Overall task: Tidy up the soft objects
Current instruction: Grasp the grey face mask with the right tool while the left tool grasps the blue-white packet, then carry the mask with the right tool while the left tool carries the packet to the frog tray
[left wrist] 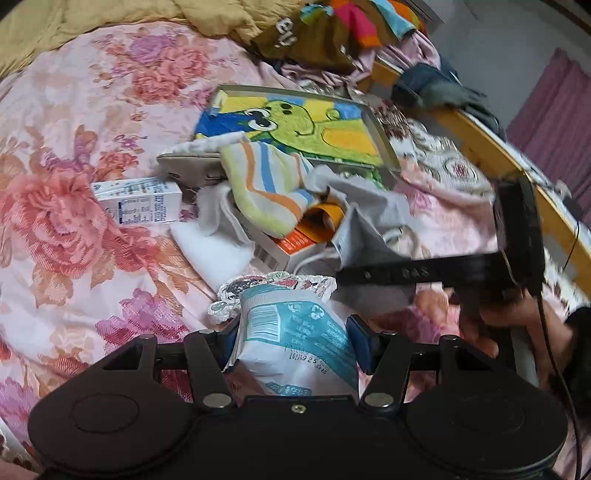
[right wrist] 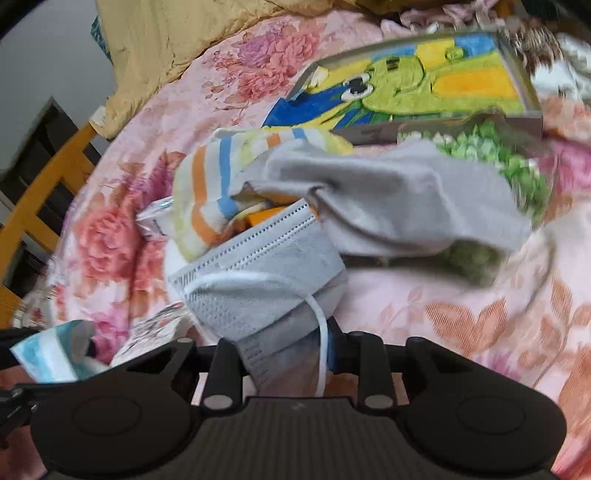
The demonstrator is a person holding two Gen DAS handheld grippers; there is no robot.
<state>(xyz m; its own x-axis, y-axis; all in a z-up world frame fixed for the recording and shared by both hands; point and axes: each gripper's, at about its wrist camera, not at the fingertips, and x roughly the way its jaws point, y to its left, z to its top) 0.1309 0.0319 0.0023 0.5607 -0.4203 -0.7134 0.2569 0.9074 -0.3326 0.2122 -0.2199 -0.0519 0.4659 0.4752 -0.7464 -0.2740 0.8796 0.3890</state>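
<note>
Left gripper [left wrist: 293,345] is clamped on a white-and-teal packet [left wrist: 295,332], blue pads pressing both its sides, packet standing up between the jaws and lifted off the bedspread [left wrist: 74,240]. Right gripper [right wrist: 286,354] is pinched on a grey face mask [right wrist: 266,280], jaws narrow, mask bunched between them with its white ear loop [right wrist: 321,332] hanging down past the right finger; mask looks raised above the bed, view is motion-blurred. In the left view the right gripper [left wrist: 354,277] shows as a black bar coming in from the right with a hand [left wrist: 517,325] behind it, mask [left wrist: 365,236] at its tip. Just beyond the packet lies a patterned coaster-like piece [left wrist: 273,286], then a white cloth [left wrist: 214,247], an orange-and-white box [left wrist: 295,243] and an orange tape roll [left wrist: 325,216] under a striped sock [left wrist: 266,184]. A grey sock [right wrist: 406,199] lies draped beside the striped sock [right wrist: 207,192], partly over a green leafy piece [right wrist: 517,166]. Left of the pile sits a small white carton [left wrist: 136,201] and a tan flat thing [left wrist: 188,166]. Behind everything a frog painting [left wrist: 295,125] lies flat on the bed. Farther back: yellow quilt [left wrist: 110,14], heap of clothes [left wrist: 332,33], wooden bed rail [left wrist: 480,144] along the right.
</note>
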